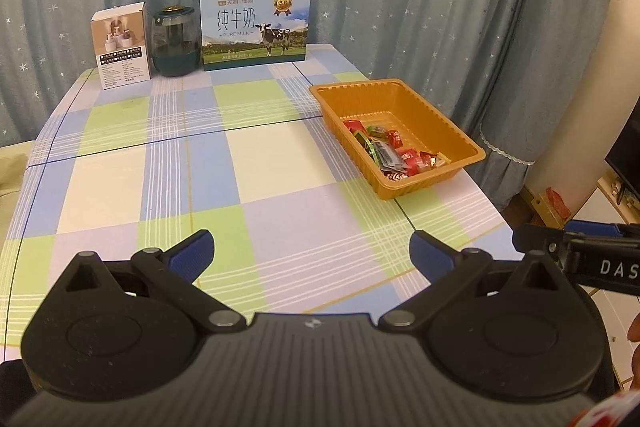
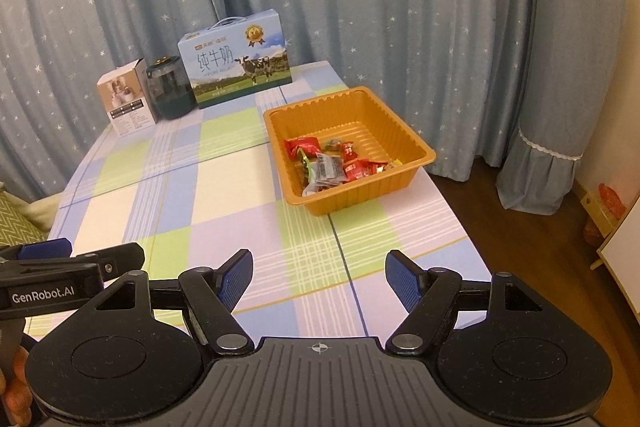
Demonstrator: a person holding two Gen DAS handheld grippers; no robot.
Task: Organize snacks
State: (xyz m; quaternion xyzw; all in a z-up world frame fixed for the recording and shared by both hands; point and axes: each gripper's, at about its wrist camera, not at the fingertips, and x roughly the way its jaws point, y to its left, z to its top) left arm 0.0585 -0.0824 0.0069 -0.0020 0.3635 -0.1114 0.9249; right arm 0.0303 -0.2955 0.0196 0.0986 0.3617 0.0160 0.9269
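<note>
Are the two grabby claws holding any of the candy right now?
No. The left gripper and the right gripper are both open with nothing between the fingers. The snacks all lie in the orange tray.

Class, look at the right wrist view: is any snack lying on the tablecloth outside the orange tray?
No: every snack lies inside the tray.

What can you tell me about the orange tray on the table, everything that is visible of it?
The orange tray is a rectangular, shallow, thin-looking plastic container with ribbed walls and a flat rim. It sits upright on the checked tablecloth near the table's right edge. Wrapped snacks, mostly red, lie in its nearer half; the far half is bare. Neither tongs touch it.
</note>
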